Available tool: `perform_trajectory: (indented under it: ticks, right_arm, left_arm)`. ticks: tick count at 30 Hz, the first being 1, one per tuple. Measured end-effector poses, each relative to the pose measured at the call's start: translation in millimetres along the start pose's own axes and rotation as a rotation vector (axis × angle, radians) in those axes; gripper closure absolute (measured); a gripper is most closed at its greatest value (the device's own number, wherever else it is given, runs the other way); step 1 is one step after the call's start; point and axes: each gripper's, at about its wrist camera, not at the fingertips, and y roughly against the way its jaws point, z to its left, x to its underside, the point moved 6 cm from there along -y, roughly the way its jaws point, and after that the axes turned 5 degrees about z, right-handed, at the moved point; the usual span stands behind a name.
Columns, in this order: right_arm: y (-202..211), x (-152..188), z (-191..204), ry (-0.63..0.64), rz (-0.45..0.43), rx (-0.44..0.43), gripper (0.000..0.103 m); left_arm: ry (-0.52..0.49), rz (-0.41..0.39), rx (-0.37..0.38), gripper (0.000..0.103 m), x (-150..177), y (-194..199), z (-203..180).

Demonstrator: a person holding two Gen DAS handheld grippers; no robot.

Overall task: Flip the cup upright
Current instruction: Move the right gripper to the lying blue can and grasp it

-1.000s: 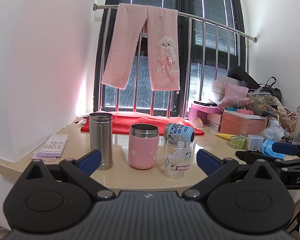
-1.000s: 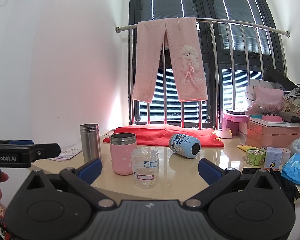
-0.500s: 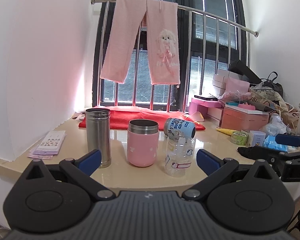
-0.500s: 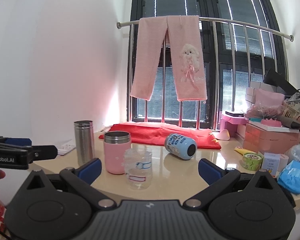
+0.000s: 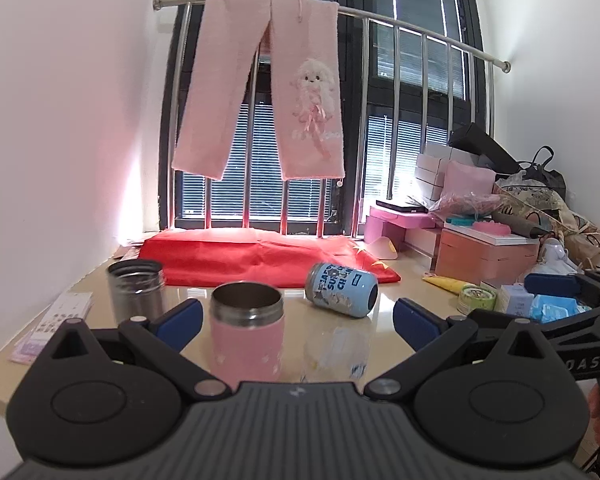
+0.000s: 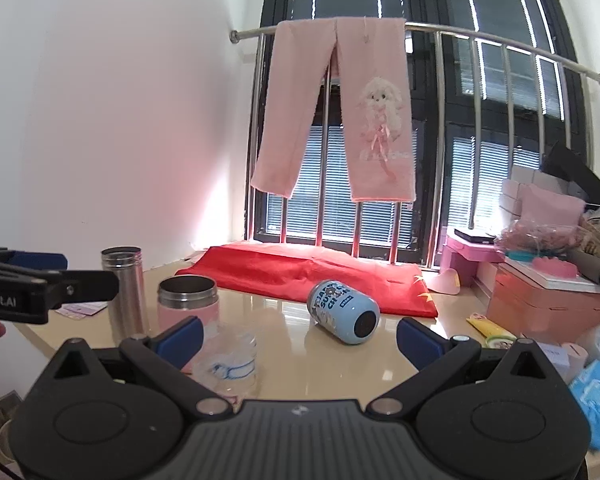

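Note:
A light blue cup (image 5: 342,289) with cartoon print lies on its side on the beige table (image 5: 400,312), just in front of the red cloth; its dark end faces right and toward me. It also shows in the right wrist view (image 6: 344,312). My left gripper (image 5: 298,318) is open and empty, above the table's near edge, short of the cup. My right gripper (image 6: 298,338) is open and empty, with the cup lying beyond and between its fingers. Each gripper shows at the edge of the other's view.
A pink steel-rimmed cup (image 5: 246,336), a tall steel flask (image 5: 136,290) and a clear plastic bottle (image 5: 338,350) stand near the front left. A red cloth (image 5: 260,256) lies at the back. Boxes and clutter (image 5: 488,248) fill the right side. A window rail with pink trousers (image 5: 268,96) stands behind.
Both grippers have risen and moved forward over the table, so the cups are now seen from higher up. Nothing on the table has moved.

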Motion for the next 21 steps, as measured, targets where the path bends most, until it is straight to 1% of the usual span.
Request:
perform_trajectory:
  ticks: [7, 15, 21]
  right_arm:
    - [-50, -13, -26, 0.024, 0.044, -0.039, 0.0]
    - [-100, -32, -54, 0.059, 0.083, -0.079, 0.0]
    - [-144, -45, -72, 0.118, 0.165, -0.132, 0.0]
  left_arm:
    - [0.023, 0.038, -0.016, 0.0, -16, -50, -10]
    - [0.044, 0.041, -0.058, 0.0, -37, -95, -13]
    - [0.085, 0.082, -0.089, 0.0, -51, -127, -16]
